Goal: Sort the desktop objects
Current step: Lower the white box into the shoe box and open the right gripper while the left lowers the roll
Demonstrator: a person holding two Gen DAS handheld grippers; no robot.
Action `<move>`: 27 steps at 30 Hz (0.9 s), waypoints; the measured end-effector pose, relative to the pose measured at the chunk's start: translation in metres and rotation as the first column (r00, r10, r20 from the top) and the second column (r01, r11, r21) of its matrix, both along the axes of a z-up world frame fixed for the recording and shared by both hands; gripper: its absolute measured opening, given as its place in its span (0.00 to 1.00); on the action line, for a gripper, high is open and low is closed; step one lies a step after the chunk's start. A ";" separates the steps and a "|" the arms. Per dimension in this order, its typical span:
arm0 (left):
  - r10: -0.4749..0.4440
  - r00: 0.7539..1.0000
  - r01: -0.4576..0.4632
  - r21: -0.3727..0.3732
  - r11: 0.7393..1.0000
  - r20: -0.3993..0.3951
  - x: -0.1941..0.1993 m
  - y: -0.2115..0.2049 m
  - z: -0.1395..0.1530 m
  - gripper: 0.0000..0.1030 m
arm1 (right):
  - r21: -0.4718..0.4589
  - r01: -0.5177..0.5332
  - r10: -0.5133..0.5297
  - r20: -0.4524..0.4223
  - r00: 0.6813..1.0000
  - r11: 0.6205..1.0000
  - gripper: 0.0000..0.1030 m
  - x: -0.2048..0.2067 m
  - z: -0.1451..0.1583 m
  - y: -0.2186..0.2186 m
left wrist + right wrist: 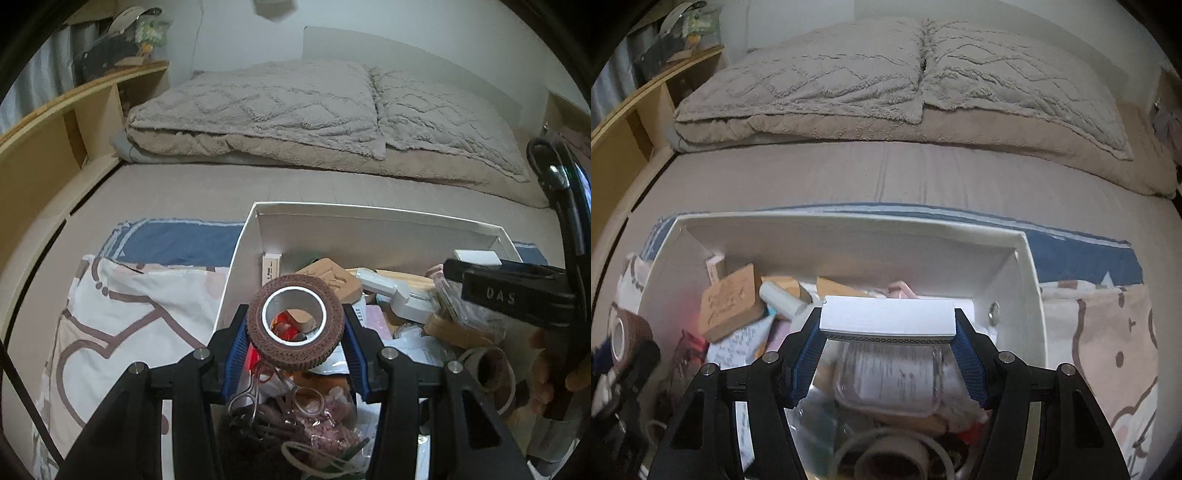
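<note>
In the left wrist view my left gripper (295,332) is shut on a brown roll of bandage tape (295,326), held over the left side of a white box (240,251) full of small items. In the right wrist view my right gripper (888,345) is shut on a flat white rectangular case (886,319), held crosswise over the middle of the same white box (1030,295). The brown roll (622,332) and the left gripper show at that view's left edge. The right gripper's body (517,291) with the white case (476,257) appears at the right of the left wrist view.
The box sits on a patterned cloth (122,317) laid on a bed (849,177). Inside lie a wooden block (729,302), a white tube (783,297), a clear plastic container (890,380), tape rolls (493,369) and hair ties. A folded grey blanket (295,110) lies behind; wooden shelves (55,122) stand left.
</note>
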State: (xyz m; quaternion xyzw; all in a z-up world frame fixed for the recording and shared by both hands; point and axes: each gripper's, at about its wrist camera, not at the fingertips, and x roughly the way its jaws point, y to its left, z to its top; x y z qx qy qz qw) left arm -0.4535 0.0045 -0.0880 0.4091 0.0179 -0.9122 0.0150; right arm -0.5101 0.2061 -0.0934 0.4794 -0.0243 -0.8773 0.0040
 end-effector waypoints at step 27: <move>-0.039 0.996 0.035 0.054 0.998 0.082 -0.030 0.049 -0.020 0.46 | -0.041 -0.110 0.102 -0.152 0.983 0.993 0.87 0.086 0.028 0.029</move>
